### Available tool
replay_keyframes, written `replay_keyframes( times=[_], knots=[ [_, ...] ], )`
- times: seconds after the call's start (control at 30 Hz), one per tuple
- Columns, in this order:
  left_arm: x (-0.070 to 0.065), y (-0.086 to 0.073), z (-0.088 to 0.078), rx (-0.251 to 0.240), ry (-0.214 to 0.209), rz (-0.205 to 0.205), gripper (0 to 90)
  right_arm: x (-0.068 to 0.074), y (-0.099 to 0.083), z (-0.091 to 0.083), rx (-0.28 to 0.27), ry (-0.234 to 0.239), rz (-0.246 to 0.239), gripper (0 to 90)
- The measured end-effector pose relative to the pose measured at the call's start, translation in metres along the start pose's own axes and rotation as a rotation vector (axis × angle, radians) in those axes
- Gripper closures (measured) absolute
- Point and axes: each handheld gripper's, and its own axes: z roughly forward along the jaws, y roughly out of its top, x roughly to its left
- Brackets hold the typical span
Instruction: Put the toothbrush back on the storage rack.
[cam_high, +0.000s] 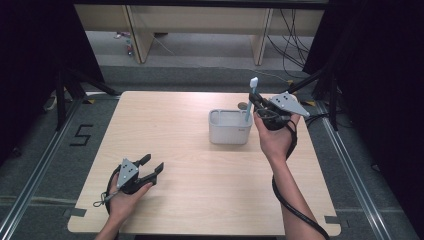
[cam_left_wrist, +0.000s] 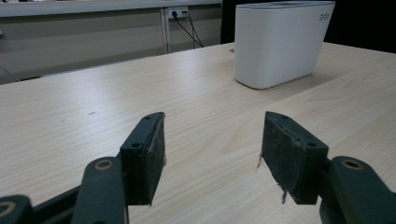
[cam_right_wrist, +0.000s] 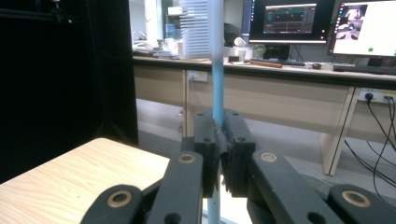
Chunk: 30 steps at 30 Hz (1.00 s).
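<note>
A light-blue toothbrush with a white bristle head stands upright above the right end of a white ribbed holder on the wooden table. My right gripper is shut on its handle; in the right gripper view the blue handle rises between the closed jaws, my right gripper clamped around it. My left gripper rests open near the table's front left, nothing between its pads. In the left gripper view the white holder stands ahead and to the right of my left gripper.
Desks with wooden panels and cables stand beyond the far edge of the table. Dark frame struts flank the table on both sides. A small round thing lies just behind the holder.
</note>
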Motion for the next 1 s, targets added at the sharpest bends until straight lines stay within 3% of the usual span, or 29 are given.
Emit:
replay_keyframes(
  times=[1.0],
  knots=[
    [0.0, 0.0, 0.0, -0.001, 0.001, -0.001, 39.4, -0.008, -0.005, 0.018, 0.006, -0.037, 0.023, 85.9]
  ],
)
